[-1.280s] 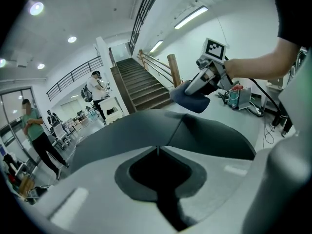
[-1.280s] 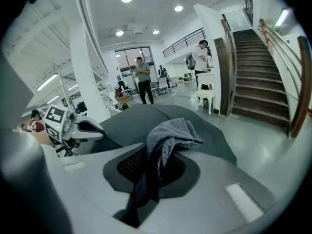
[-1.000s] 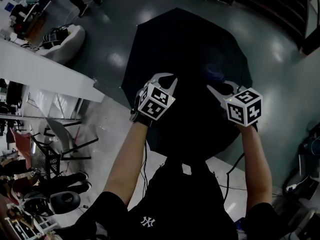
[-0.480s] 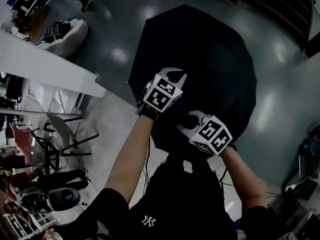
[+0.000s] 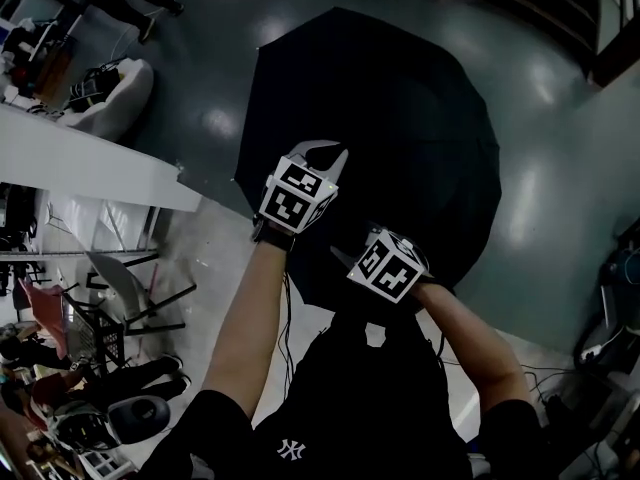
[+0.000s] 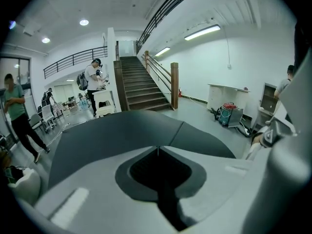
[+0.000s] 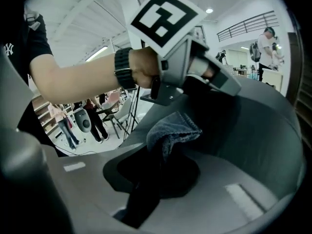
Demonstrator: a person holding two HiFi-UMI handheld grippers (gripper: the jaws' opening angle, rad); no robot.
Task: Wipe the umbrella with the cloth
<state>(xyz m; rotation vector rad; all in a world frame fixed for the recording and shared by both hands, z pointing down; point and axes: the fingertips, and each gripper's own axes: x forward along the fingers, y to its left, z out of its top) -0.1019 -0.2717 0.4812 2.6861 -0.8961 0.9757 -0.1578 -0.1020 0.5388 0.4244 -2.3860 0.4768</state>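
Observation:
A black open umbrella (image 5: 420,118) stands on the dark floor, its canopy filling the middle of the head view. My left gripper (image 5: 322,153) rests over the canopy's near-left part. Its jaw tips meet in the left gripper view (image 6: 157,149), with nothing visible between them and the umbrella (image 6: 122,130) curving away below. My right gripper (image 5: 342,258) sits at the near edge, just right of my left wrist. It is shut on a blue-grey cloth (image 7: 173,130) bunched between its jaws and lying against the umbrella (image 7: 263,130). The left gripper (image 7: 229,84) shows just above it.
A white counter (image 5: 90,163) and a white beanbag seat (image 5: 110,93) stand to the left. Dark chairs (image 5: 120,288) lie near my left side, equipment (image 5: 610,338) at the right edge. Beyond the umbrella are a staircase (image 6: 139,84) and standing people (image 6: 92,82).
My right gripper has swung from the umbrella's right side down and leftward to the near edge, close to my left wrist. The left gripper has stayed nearly in place.

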